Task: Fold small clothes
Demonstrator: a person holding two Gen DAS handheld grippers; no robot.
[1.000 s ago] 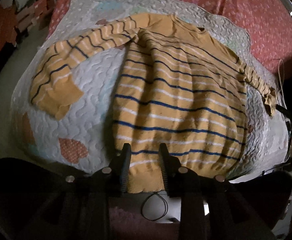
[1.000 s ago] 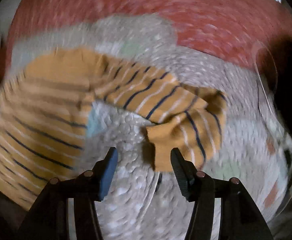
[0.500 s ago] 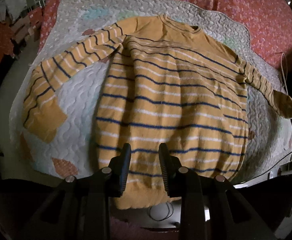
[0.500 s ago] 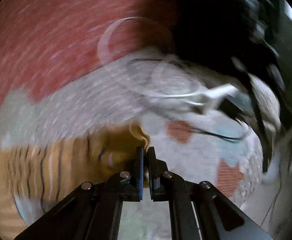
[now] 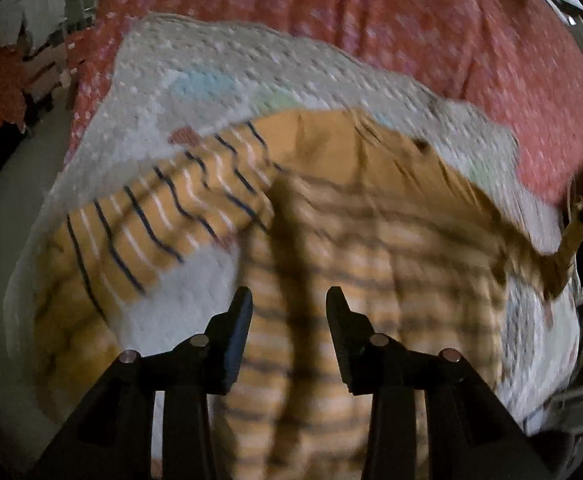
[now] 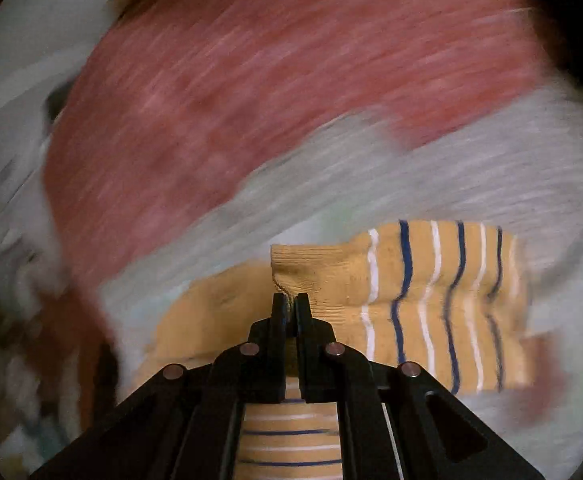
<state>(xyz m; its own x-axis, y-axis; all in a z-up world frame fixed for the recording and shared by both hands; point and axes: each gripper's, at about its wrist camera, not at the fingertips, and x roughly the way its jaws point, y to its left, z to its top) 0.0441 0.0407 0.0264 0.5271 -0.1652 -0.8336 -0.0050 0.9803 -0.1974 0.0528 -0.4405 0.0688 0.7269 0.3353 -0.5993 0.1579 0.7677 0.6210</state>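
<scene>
Both views dim, warm-toned, round fisheye frame with black corners and bent edges. Left wrist view: motion blur over the sweater [image 5: 331, 240]; a dark shadow band runs down its body. Right wrist view: heavy streaking across the red bedspread [image 6: 271, 100]; only the pinched cuff [image 6: 311, 280] is sharp.

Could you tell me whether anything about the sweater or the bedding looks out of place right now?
Nothing looks damaged or spilled. The striped sweater lies on the quilted blanket, and the right gripper is shut on one sleeve cuff, bunching it. The other sleeve still lies spread out sideways, unfolded.
</scene>
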